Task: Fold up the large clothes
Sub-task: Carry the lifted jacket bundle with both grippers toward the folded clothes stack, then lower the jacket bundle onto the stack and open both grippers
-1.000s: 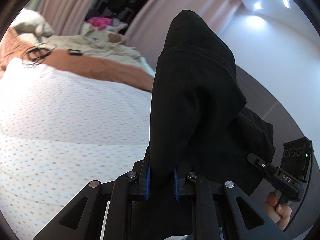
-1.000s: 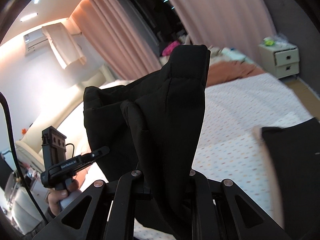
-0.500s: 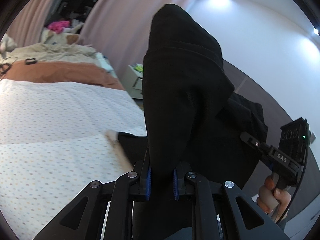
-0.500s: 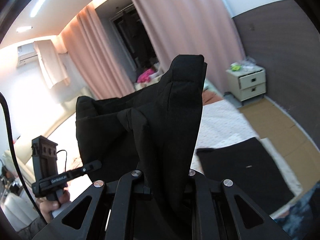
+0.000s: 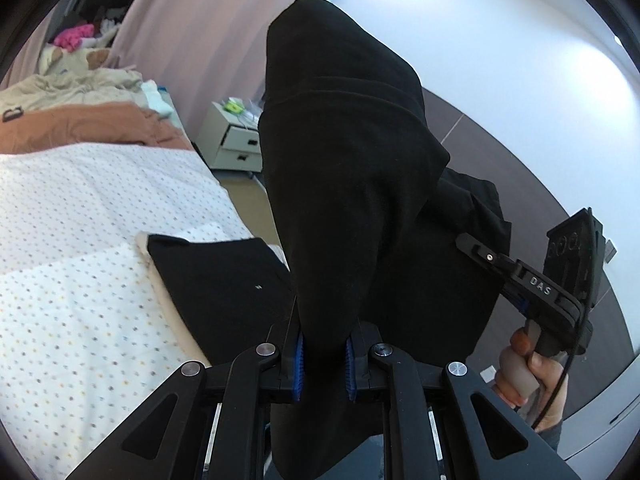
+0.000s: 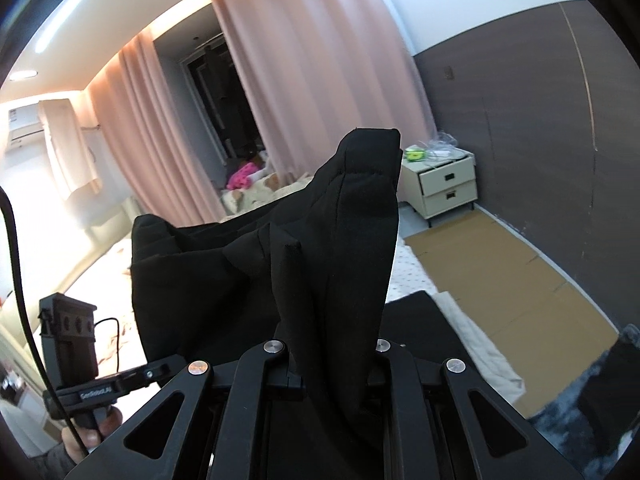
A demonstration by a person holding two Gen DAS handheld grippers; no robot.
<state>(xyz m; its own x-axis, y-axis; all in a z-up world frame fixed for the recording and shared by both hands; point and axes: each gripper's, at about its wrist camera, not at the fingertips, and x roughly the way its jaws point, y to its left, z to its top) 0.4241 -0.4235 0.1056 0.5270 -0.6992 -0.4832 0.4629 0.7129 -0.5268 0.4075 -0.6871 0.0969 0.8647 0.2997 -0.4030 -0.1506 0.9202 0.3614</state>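
Both grippers hold one black garment (image 5: 352, 168) up in the air above the bed's near corner. My left gripper (image 5: 323, 354) is shut on one bunched end of it, which stands up between the blue pads. My right gripper (image 6: 332, 360) is shut on the other end (image 6: 344, 240); its fingertips are hidden by the cloth. The garment sags between the two grippers. The right gripper also shows in the left wrist view (image 5: 532, 284), and the left one in the right wrist view (image 6: 88, 384). A second black garment (image 5: 224, 276) lies flat on the bed.
The bed (image 5: 80, 240) has a white dotted sheet, with a brown blanket (image 5: 80, 124) and a pile of clothes (image 5: 72, 80) at its far end. A cream nightstand (image 6: 444, 180) stands by pink curtains (image 6: 320, 60). Cardboard (image 6: 500, 264) covers the floor beside the bed.
Both grippers have swung to the right with the garment still held between them. The flat black garment, the nightstand and the floor have come into view.
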